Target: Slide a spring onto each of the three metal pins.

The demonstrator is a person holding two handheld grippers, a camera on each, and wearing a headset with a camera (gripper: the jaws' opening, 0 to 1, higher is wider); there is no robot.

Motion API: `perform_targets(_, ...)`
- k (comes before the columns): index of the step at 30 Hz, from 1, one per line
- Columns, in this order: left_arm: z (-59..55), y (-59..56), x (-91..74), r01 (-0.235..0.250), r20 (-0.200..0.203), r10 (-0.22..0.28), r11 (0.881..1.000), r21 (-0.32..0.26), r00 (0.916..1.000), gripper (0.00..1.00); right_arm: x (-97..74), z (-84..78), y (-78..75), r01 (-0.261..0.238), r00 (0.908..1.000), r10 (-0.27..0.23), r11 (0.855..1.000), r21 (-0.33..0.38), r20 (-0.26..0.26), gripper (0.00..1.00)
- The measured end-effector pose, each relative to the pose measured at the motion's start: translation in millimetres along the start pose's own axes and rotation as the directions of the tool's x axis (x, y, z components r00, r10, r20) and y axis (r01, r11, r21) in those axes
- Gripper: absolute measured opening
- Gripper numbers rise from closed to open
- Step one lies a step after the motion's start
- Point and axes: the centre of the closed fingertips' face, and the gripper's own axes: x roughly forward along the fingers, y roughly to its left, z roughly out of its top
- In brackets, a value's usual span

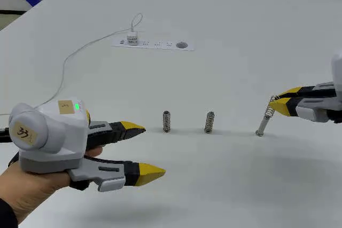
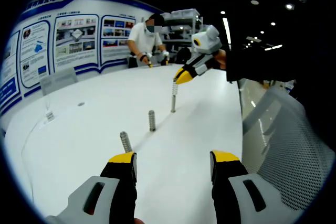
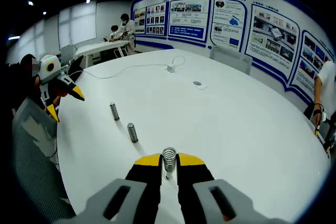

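Right gripper (image 1: 275, 102): was clamped on last spring (image 1: 270, 109) atop leaning pin (image 1: 261, 127).
Left gripper (image 1: 151, 149): was held wide open, empty.
Care: spring was best slid along pin's tilt.

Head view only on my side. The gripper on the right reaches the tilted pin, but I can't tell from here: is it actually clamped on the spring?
Observer: Yes. In the right gripper view the right gripper has its jaws closed on the spring, with the coils pinched between the yellow tips.
Operator: Is anyone else around the bench?
Observer: The left gripper view shows a person in a white shirt standing beyond the far end of the table.
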Motion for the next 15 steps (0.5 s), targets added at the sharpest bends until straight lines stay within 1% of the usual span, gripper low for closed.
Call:
perform_targets(10, -1.1, 0.6, 0.1, -0.005, -0.005, 0.005, 1.000, -0.005, 1.0000, 0.57, 7.6, -8.1, -4.0, 0.000, 1.0000, 0.001, 1.000, 0.018, -0.005, 0.12)
perform_targets(15, -1.2, 0.4, 0.0, -0.008, -0.008, 0.008, 1.000, -0.006, 0.9999, 0.57, 11.5, -14.8, -5.4, 0.000, 1.0000, 0.000, 0.999, 0.033, -0.006, 0.12)
